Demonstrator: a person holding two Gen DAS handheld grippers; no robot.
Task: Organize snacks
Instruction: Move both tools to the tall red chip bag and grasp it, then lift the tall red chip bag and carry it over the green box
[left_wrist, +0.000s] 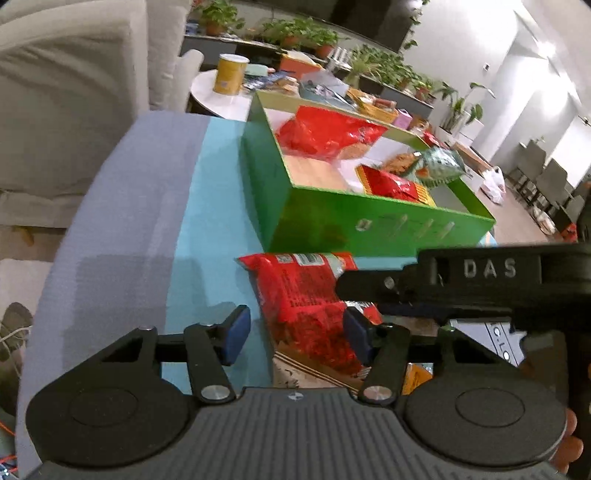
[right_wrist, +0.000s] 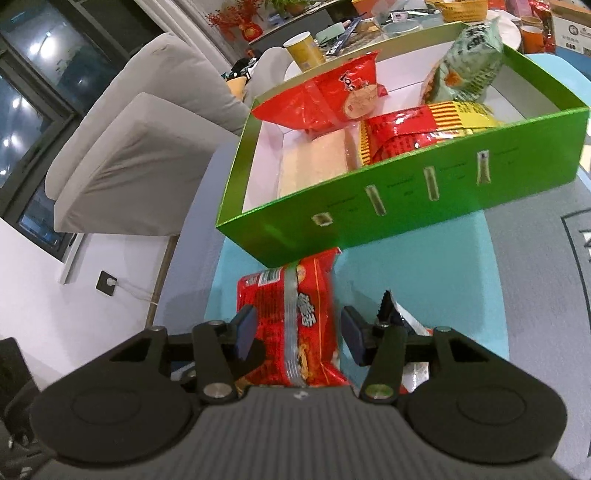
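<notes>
A green box stands on a turquoise mat and holds red snack bags, a red-and-yellow pack and a green bag. A red snack bag lies in front of the box. My right gripper is open, its pads on either side of this bag without pressing it. My left gripper is open and empty over the same bag. The right gripper crosses the left wrist view.
The turquoise mat lies on a grey-blue table. A beige sofa is to the left. A white round table with a yellow can stands behind the box. More packets lie under my right gripper.
</notes>
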